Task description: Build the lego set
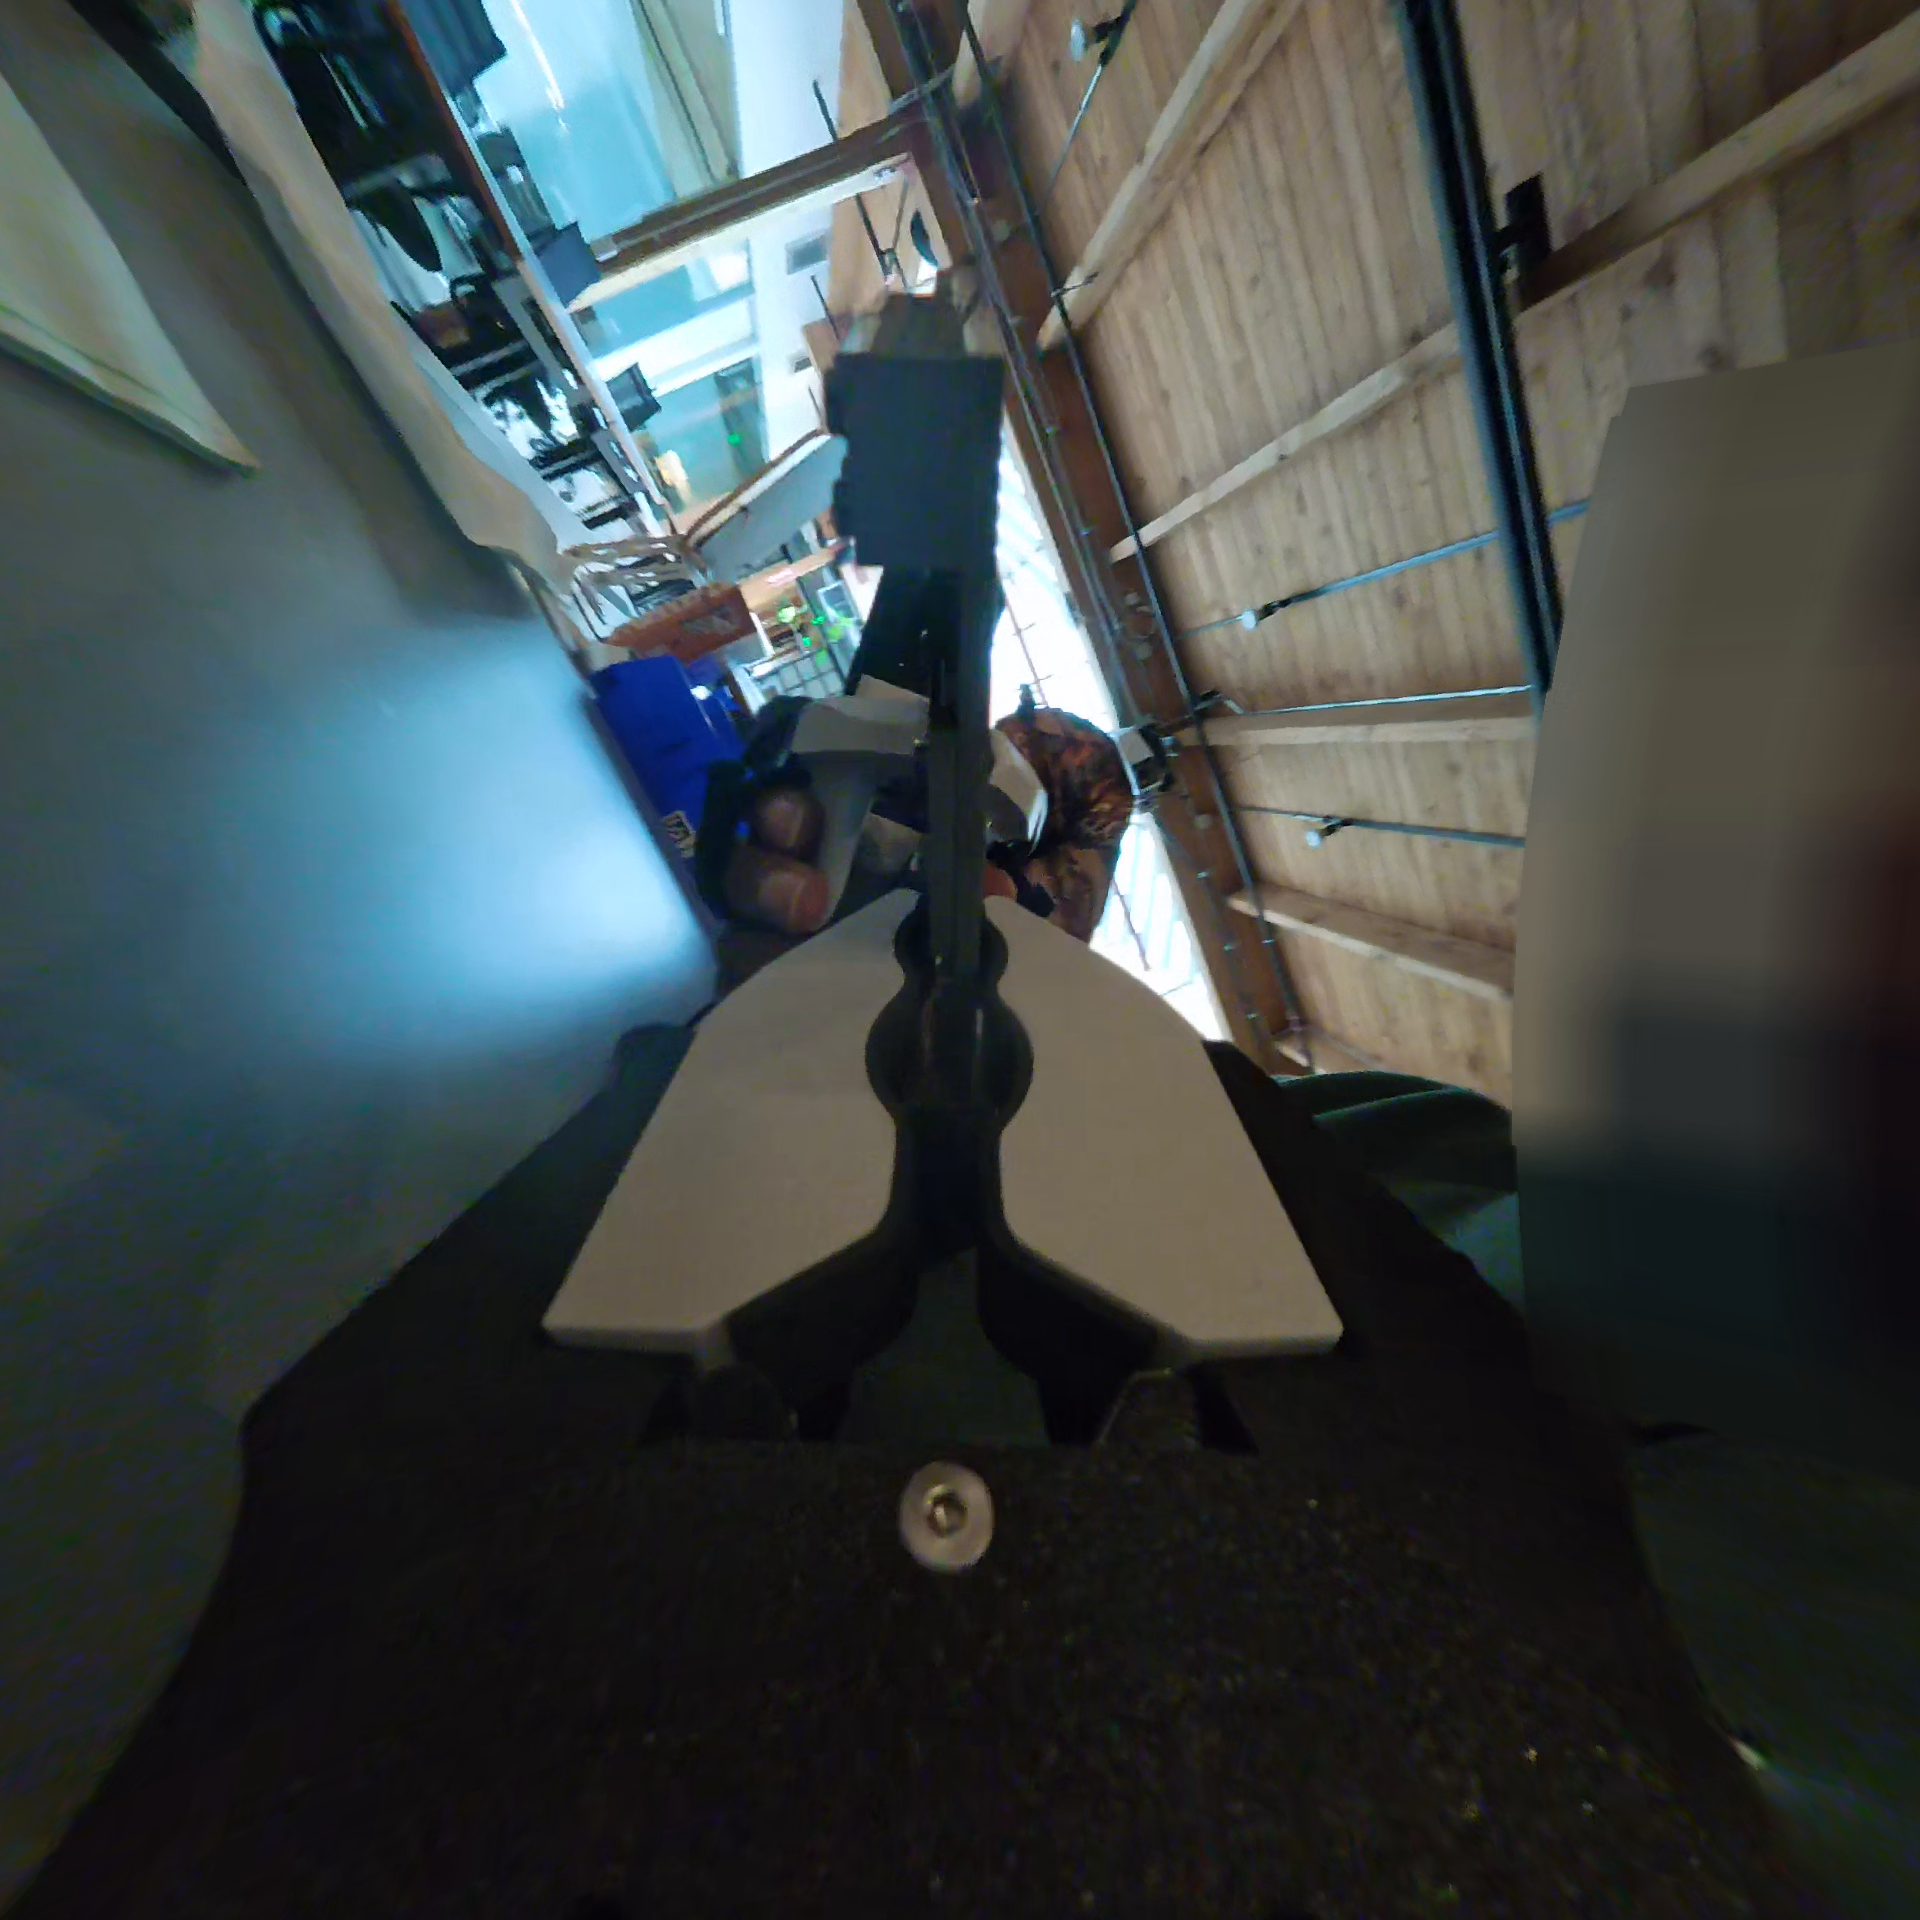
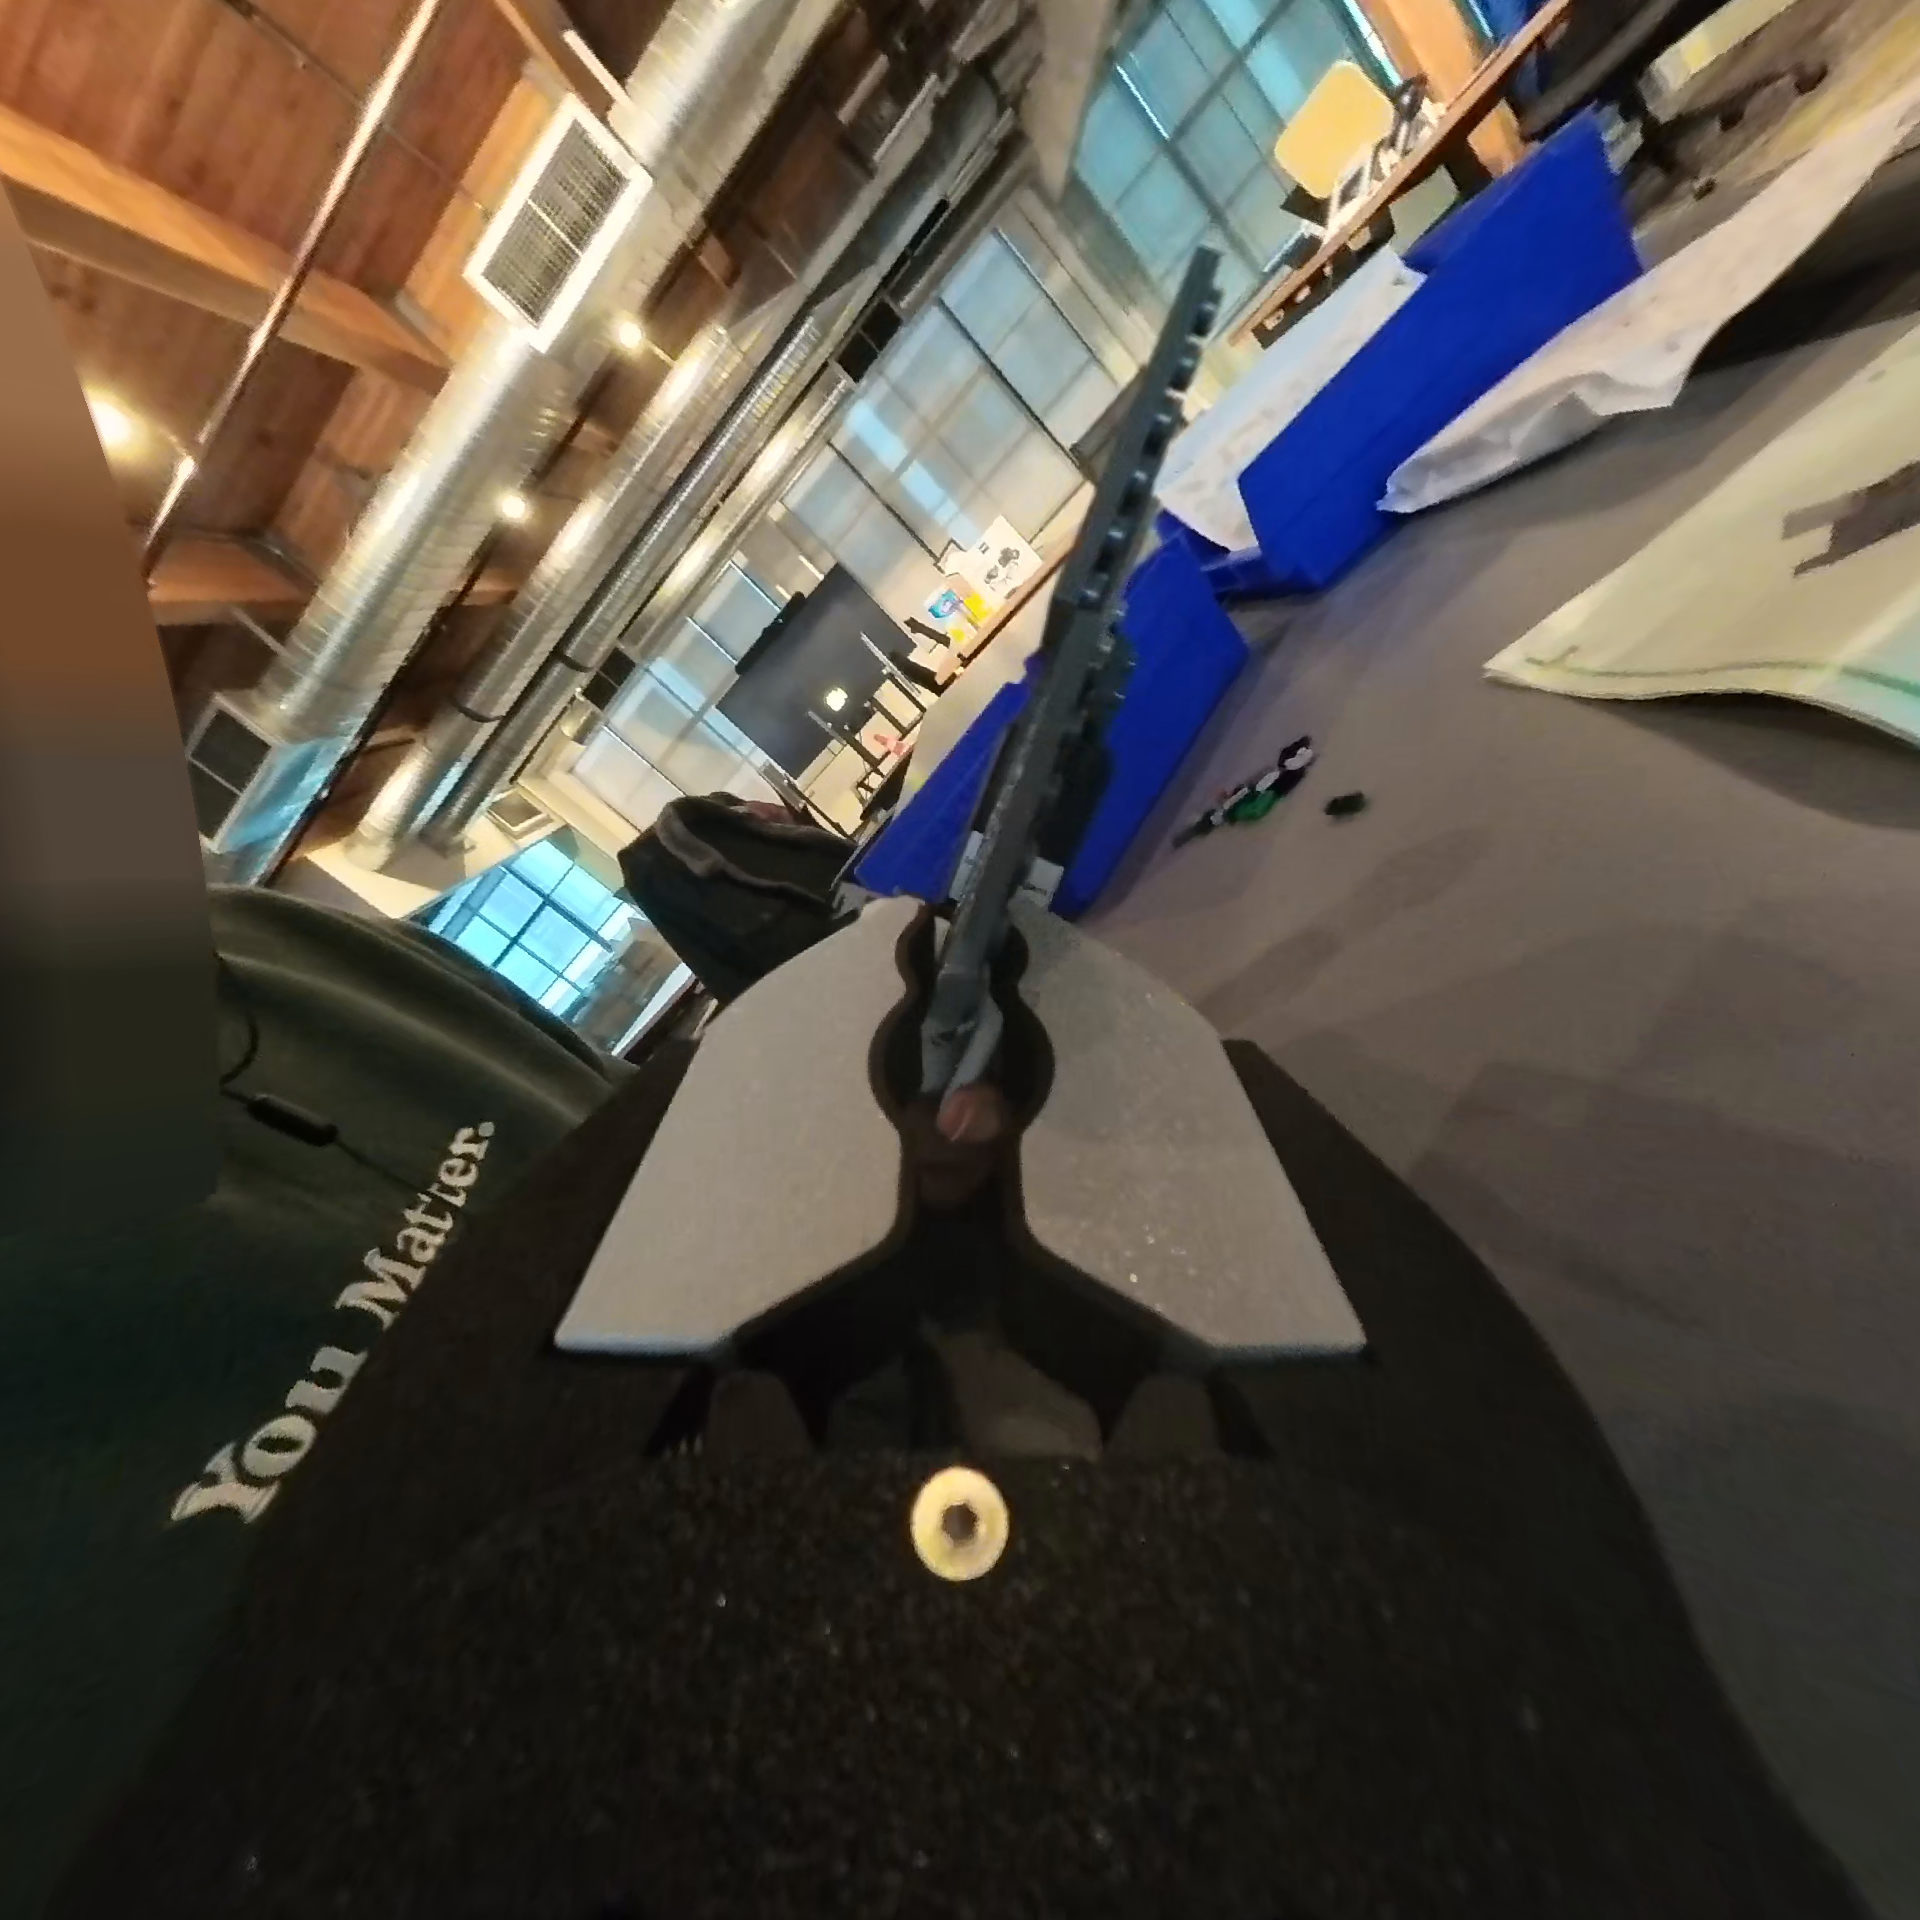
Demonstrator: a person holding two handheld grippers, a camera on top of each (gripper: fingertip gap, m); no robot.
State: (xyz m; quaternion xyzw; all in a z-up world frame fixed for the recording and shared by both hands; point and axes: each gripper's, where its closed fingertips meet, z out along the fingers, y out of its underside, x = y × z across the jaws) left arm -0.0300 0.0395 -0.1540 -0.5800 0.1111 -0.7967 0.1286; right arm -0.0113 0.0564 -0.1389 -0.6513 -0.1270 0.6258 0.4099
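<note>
In the left wrist view my left gripper (image 1: 951, 920) is shut on a thin dark lego plate (image 1: 956, 748) seen edge-on, with a black block (image 1: 914, 468) at its far end. It is held up in the air, tilted. Behind the plate the other gripper (image 1: 862, 758) shows with a hand (image 1: 779, 852) on it. In the right wrist view my right gripper (image 2: 961, 935) is shut on a long grey studded lego plate (image 2: 1101, 582), seen edge-on and pointing up and right. I cannot tell whether both hold the same plate.
A grey table (image 2: 1507, 987) carries several loose lego pieces (image 2: 1257, 790), blue bins (image 2: 1434, 416) and paper sheets (image 2: 1766, 582). A person in a dark green shirt (image 2: 312, 1195) is close on the left. Wooden ceiling beams (image 1: 1299, 416) fill the left wrist view's right side. The grippers are tip to tip, or close to it.
</note>
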